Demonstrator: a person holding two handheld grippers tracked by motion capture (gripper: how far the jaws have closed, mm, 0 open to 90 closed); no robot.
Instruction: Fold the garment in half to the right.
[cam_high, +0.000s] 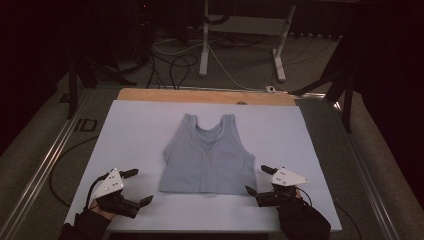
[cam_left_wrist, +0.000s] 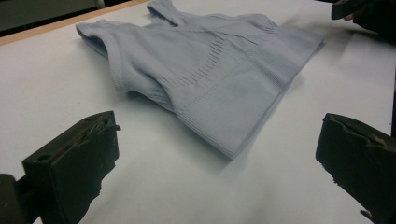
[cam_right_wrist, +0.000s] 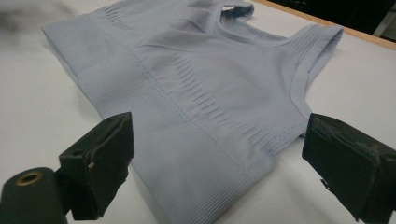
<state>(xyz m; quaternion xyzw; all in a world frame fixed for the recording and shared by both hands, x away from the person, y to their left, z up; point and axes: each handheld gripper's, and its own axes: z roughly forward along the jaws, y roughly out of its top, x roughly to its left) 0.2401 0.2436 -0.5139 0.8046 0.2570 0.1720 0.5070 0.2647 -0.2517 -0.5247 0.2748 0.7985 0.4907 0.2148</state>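
1. The crop top (cam_high: 206, 157) is pale grey-blue and lies flat at approx. the centre of the white sheet (cam_high: 140, 130), straps twd 12 o'clock, hem twd 6 o'clock.
2. The sheet covers most of the table; a strip of bare wooden tabletop (cam_high: 200, 95) shows along the 12 o'clock edge.
3. The left gripper (cam_high: 135, 187) sits at approx. 8 o'clock from the top, near the sheet's front edge, held by a dark-gloved hand (cam_high: 95, 215). Its jaws stand wide apart w/ nothing btwn them, aimed twd the top's hem corner but well clear of it.
4. In the left gripper view the hem corner lies ahead of that gripper (cam_left_wrist: 215, 154), btwn the lines of the two jaws, not touching either; white sheet only btwn the pads.
5. The right gripper (cam_high: 257, 180) sits at approx. 4 o'clock from the top, just beside the hem's right corner, held by the other gloved hand (cam_high: 300, 215). Jaws spread wide, not clamping.
6. In the right gripper view the top's hem corner reaches in btwn the jaws (cam_right_wrist: 219, 154); the right-hand jaw sits just off the side seam below the armhole. Whether a pad touches the cloth cannot be told.
7. The top shows ribbed hem band and ventilated knit lines across the chest.
8. Beyond the table: cables (cam_high: 175, 62) on the floor and a white desk frame (cam_high: 240, 30) at 12 o'clock.
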